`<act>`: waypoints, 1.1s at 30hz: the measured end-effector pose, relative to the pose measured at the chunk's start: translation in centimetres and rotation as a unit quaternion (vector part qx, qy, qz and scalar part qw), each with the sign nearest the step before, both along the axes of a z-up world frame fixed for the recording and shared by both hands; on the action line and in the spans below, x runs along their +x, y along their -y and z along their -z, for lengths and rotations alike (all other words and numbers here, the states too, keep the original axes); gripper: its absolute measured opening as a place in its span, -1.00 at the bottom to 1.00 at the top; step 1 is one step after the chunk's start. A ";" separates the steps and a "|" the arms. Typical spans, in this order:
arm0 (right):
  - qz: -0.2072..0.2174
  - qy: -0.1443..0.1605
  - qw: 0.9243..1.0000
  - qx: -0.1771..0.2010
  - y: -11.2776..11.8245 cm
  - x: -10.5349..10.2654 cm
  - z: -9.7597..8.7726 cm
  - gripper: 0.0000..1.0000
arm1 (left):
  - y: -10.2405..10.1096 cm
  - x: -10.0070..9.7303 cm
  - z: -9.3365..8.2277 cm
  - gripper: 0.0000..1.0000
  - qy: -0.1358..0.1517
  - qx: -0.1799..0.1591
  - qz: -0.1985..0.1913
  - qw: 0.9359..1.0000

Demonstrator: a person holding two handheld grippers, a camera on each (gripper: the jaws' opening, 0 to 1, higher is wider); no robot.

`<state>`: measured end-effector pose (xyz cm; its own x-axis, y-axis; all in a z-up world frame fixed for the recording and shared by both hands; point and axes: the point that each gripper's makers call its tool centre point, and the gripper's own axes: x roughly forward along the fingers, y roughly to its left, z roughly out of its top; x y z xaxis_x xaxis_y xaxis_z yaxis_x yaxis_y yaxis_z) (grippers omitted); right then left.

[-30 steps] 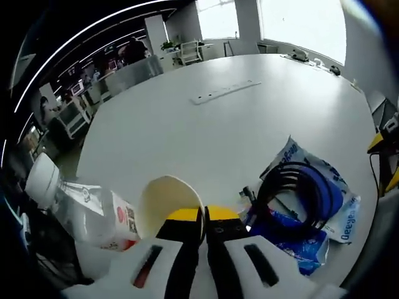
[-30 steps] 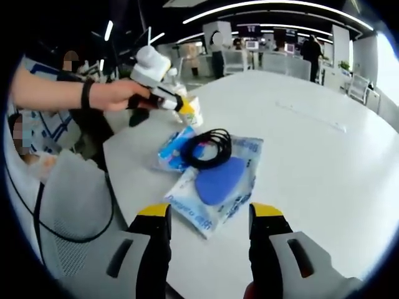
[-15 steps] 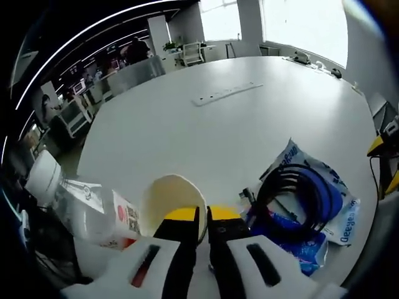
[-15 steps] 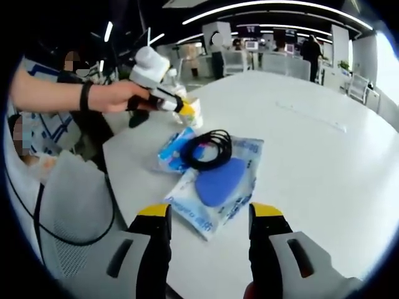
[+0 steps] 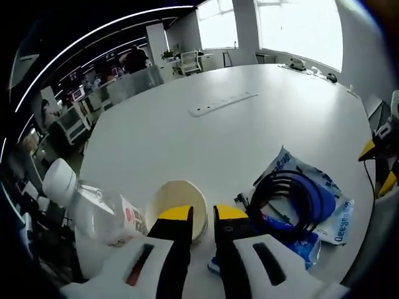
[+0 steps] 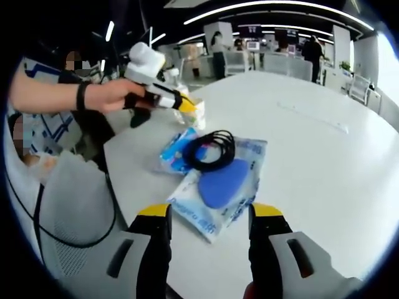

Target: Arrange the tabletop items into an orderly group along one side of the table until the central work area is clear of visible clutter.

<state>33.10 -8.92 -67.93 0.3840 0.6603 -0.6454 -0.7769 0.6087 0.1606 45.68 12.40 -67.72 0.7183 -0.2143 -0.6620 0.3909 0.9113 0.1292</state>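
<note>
Paper cup (image 5: 176, 207), cream inside and open-topped, stood at the near table (image 5: 206, 137) edge, just beside a tipped plastic bottle (image 5: 93, 208). We held the left gripper (image 5: 201, 215) just above the cup's near rim, jaws a little apart and clamped on nothing; a careless nudge, we judged, could have tipped the light cup or rolled the bottle off the edge. We kept the right gripper (image 6: 209, 215) wide apart and empty, well back from the black cable coil (image 6: 209, 148) lying on blue-and-white packets (image 6: 221, 184), which cluttered the way. A power strip (image 5: 223, 103) lay farther off.
</note>
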 end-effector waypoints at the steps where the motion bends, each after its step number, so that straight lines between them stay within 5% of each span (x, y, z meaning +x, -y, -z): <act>1: 0.001 0.000 1.000 0.001 0.0 0.0 0.0 -0.04 | 0.0 -0.1 -0.2 -0.79 0.003 0.002 0.003 1.000; 13: 0.005 0.000 1.000 0.002 0.1 -0.1 0.0 -0.07 | -0.2 -0.1 0.4 -1.00 0.003 0.018 0.015 1.000; 33: 0.004 -0.001 1.000 -0.004 0.4 0.0 0.3 -0.08 | 0.5 1.4 -0.1 -1.00 0.022 0.014 0.018 0.999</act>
